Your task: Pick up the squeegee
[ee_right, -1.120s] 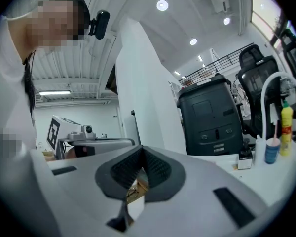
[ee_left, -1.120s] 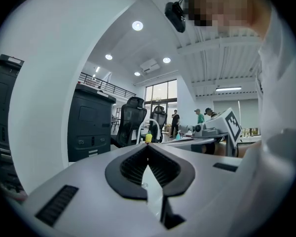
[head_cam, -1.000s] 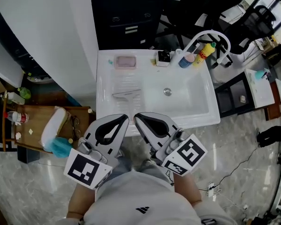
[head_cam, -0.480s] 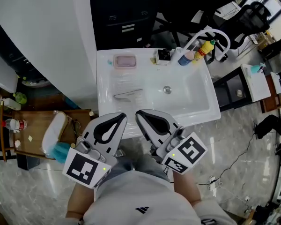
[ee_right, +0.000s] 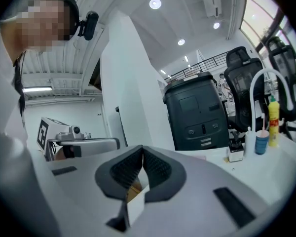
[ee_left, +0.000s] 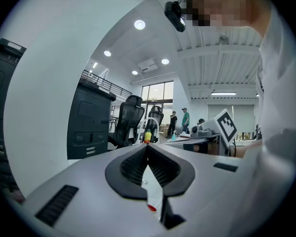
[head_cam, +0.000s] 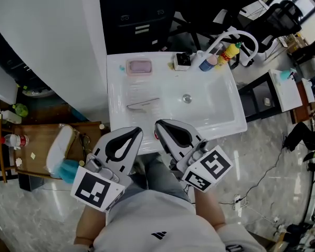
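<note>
The squeegee (head_cam: 143, 105), a pale blade with a thin handle, lies flat on the ribbed drainboard at the left of the white sink unit (head_cam: 228, 125). Both grippers hang side by side in front of the sink's near edge, well short of the squeegee. My left gripper (head_cam: 139, 131) has its jaws together with nothing between them, and its tips (ee_left: 147, 145) meet in the left gripper view. My right gripper (head_cam: 157, 124) is likewise shut and empty (ee_right: 142, 147). Neither gripper view shows the squeegee.
A pink soap block (head_cam: 139, 66), a small black-and-white box (head_cam: 182, 61), a blue cup (head_cam: 207, 64) and a yellow bottle (head_cam: 227, 54) line the sink's back rim beside the arched white faucet (head_cam: 236, 35). A black cabinet (head_cam: 142, 20) stands behind, a wooden stool with a blue brush (head_cam: 68, 168) at left.
The right gripper's tip has edged a little toward the sink's front edge. The left gripper looks nearly unmoved. Both stay shut, and the squeegee lies where it was.
</note>
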Demonstrator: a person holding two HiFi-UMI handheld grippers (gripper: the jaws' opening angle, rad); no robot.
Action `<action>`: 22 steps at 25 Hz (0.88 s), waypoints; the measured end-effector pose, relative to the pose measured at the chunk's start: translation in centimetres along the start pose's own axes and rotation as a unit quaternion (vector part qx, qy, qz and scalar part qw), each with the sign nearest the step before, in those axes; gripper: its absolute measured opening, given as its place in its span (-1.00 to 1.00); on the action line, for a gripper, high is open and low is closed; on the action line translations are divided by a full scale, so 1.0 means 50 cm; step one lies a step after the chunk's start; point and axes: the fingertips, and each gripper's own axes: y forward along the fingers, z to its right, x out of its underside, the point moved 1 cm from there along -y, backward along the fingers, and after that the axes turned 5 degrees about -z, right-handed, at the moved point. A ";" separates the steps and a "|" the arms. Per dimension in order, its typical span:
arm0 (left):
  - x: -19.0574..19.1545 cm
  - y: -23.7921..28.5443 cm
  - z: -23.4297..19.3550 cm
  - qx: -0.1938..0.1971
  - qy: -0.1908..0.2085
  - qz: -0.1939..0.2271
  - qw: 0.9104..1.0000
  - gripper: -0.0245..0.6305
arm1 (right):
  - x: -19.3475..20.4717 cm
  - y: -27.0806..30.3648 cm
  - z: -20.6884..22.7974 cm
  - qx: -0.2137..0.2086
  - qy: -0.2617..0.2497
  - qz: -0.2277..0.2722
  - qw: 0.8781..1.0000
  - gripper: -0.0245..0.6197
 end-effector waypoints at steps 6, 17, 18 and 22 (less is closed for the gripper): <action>-0.008 0.003 -0.013 -0.009 -0.001 0.004 1.000 -0.89 | 0.011 0.025 0.026 0.004 -0.002 -0.019 1.000 -0.89; -0.007 0.022 -0.054 -0.034 -0.010 -0.003 0.999 -0.89 | 0.088 0.095 0.104 0.008 0.022 -0.082 0.996 -0.81; -0.007 0.025 -0.059 -0.036 -0.011 -0.005 0.999 -0.89 | 0.095 0.101 0.110 0.008 0.024 -0.088 0.996 -0.81; -0.005 0.036 -0.077 -0.043 -0.017 -0.006 0.999 -0.89 | 0.121 0.123 0.135 0.008 0.029 -0.111 0.993 -0.80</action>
